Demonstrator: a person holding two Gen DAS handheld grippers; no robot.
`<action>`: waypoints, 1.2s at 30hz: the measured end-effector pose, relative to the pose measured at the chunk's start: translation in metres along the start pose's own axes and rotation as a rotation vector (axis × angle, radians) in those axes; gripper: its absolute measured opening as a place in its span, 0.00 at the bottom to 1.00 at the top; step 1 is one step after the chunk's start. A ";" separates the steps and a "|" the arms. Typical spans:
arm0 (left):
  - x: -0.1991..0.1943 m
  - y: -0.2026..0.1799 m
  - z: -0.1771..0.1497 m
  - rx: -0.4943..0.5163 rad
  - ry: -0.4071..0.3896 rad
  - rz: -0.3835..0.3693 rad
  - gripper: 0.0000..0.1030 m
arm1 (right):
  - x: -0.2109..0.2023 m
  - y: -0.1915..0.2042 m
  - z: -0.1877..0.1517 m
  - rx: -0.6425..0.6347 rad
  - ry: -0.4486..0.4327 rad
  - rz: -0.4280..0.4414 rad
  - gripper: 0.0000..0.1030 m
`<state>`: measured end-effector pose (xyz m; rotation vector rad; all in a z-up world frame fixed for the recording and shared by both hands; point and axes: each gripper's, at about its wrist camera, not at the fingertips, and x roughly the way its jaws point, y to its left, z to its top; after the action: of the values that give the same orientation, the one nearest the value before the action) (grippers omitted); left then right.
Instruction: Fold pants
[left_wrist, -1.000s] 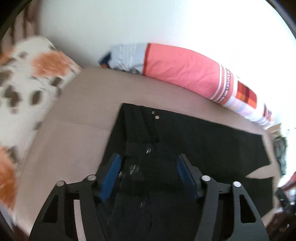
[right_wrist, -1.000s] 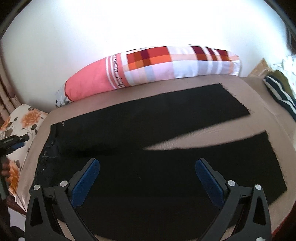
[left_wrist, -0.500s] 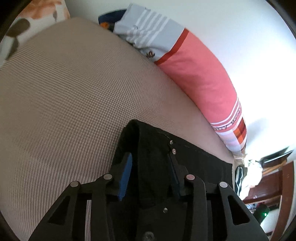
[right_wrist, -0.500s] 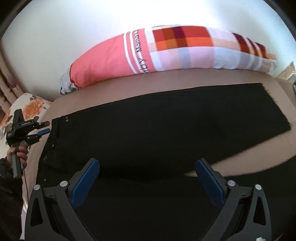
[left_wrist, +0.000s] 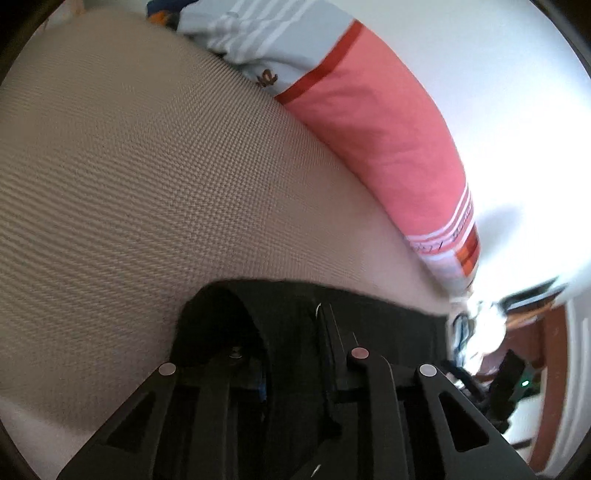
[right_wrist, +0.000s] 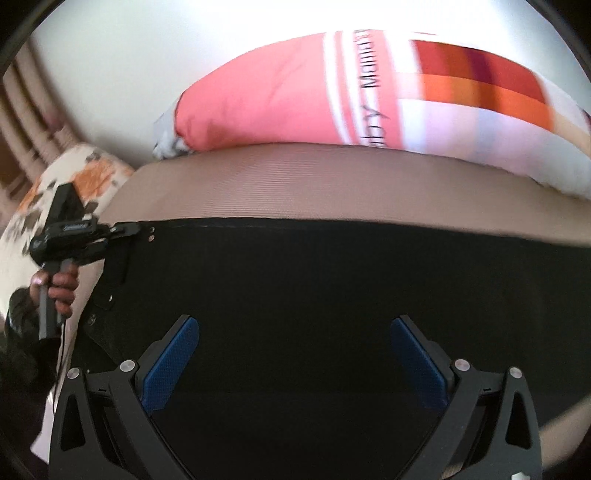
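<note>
We are closing the left gripper (left_wrist: 291, 332) on the waistband corner of the black pants (right_wrist: 332, 295), fabric already bunched between its narrow jaws. Our right gripper (right_wrist: 295, 354) hovers wide open over the pants, holding nothing. The pants lie flat on the tan bed (left_wrist: 147, 184), near a pink bolster (right_wrist: 266, 103) along the wall.

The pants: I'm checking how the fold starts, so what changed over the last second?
The left gripper moved to the waistband corner of the black pants, and its jaws are closing with the fabric between them. The right gripper dropped closer over the pants, jaws wide open, holding nothing. The pants remain flat on the beige mattress, and the bolster pillow remains along the wall.
</note>
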<state>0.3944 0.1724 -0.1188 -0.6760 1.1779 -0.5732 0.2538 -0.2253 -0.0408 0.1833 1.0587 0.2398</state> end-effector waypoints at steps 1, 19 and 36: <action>0.003 -0.001 0.000 -0.019 -0.013 -0.003 0.22 | 0.007 0.001 0.008 -0.037 0.008 0.005 1.00; -0.103 -0.113 -0.069 0.342 -0.166 -0.073 0.08 | 0.079 0.012 0.105 -0.638 0.347 0.241 0.97; -0.112 -0.123 -0.086 0.368 -0.164 0.021 0.08 | 0.037 -0.018 0.062 -0.681 0.270 0.032 0.10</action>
<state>0.2737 0.1550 0.0227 -0.3869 0.8947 -0.6823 0.3277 -0.2347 -0.0467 -0.4565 1.1830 0.6507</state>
